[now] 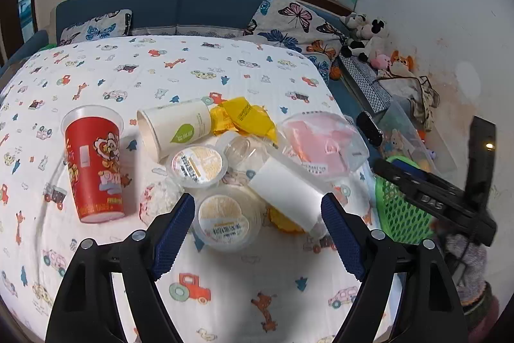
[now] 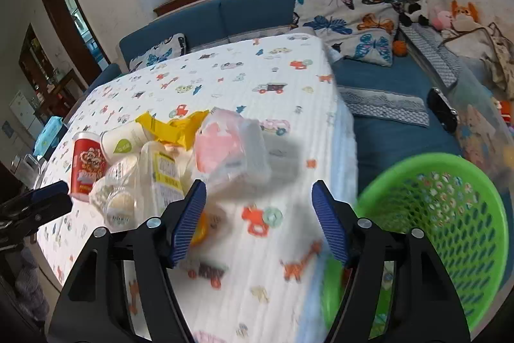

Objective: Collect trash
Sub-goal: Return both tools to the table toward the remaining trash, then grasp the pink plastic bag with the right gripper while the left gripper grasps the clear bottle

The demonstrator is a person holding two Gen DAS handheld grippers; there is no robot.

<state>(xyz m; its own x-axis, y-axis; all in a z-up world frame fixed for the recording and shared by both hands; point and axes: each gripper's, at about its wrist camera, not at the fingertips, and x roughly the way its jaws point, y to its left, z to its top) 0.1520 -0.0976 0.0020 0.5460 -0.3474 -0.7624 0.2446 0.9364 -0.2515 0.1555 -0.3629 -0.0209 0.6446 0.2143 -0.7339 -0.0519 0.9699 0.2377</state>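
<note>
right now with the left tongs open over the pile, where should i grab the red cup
Grip the red cup across its mid-body, coming down from above. It lies on its side on the tablecloth, clear rim toward the sofa, apart from the pile, so both flanks are free. The left tongs would likely need shifting left first.

Green basket [image 2: 449,214] cut by frame edge; tablecloth [image 2: 257,246] motion-blurred.

Red printed cups: one [image 1: 93,166].
White paper cups: one [image 1: 175,128], on its side.
Round lidded tubs: two [image 1: 196,165] [image 1: 226,220].
Yellow wrappers: one crumpled heap [image 1: 244,117].
Clear bags with pink contents: one [image 1: 323,143].
Green mesh baskets: one [image 2: 449,214].
Butterfly pillows: two [image 1: 289,21] [image 1: 96,29].
Grippers: two [image 1: 258,236] [image 2: 259,221].
</note>
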